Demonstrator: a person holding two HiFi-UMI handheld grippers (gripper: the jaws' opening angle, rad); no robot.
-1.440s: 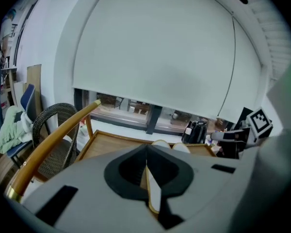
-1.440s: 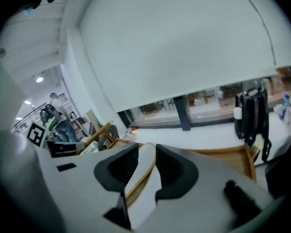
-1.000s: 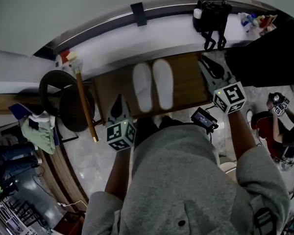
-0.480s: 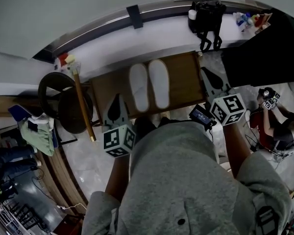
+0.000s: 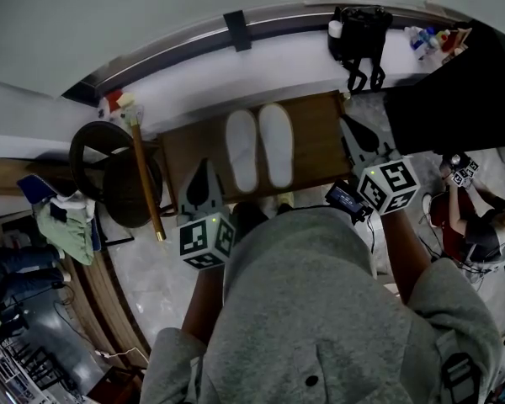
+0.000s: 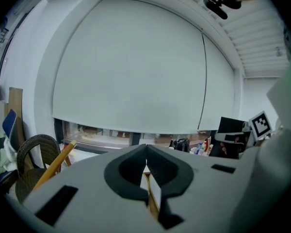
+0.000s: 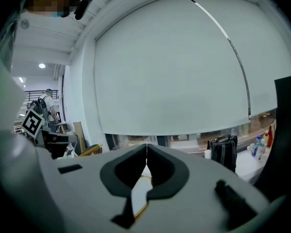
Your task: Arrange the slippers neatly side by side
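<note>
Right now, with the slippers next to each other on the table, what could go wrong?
The slippers lie side by side, with their near ends close to the table's front edge, so a bump might slide one off. The left gripper and right gripper are both shut and empty, close to the table. A careless swing could knock the pair crooked. The wooden stick beside the table might topple if brushed.

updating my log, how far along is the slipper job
Done: both slippers lie parallel, side by side on the table. In hand: nothing; the left claw and right claw are shut, empty and clear of them. Left: apparently nothing.
</note>
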